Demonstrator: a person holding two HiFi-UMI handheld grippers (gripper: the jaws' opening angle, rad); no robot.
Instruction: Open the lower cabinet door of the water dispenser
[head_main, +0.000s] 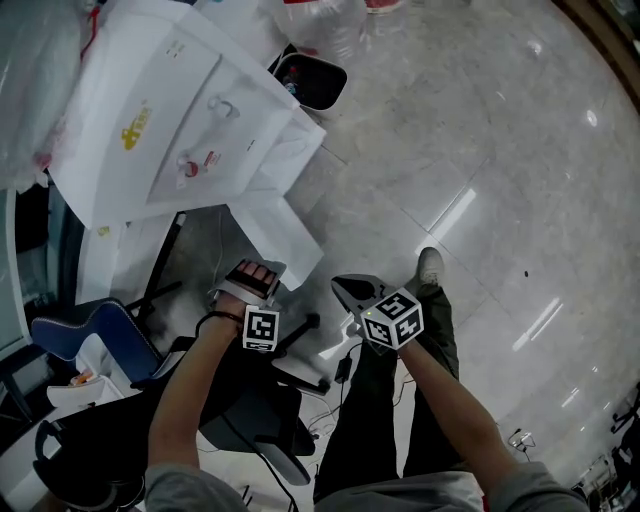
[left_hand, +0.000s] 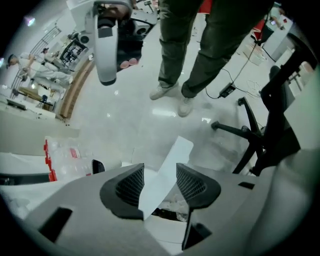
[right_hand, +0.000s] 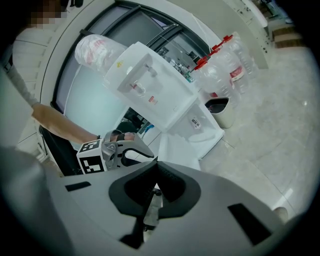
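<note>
From here the lower cabinet door (head_main: 275, 235) already looks swung out from the water dispenser (head_main: 170, 120), so I judge the opening step all but finished. My left tongs (left_hand: 160, 182) point steeply down over the door's top edge. They stand apart with that edge between them; it lies against one pad, and a sliver of gap shows at the other pad, so I read it as not clamped. My right tongs (right_hand: 157, 172) are closed tight with nothing in them, just beside the left pair and not touching the door. The dispenser's body sits ahead of both pairs, and the door reaches from it towards the left pair. Next, I think, the left pair should lift straight clear of the edge without nudging the door back shut. The door is a plain, thin white panel, flat, standing out over the pale floor (head_main: 480, 130).
</note>
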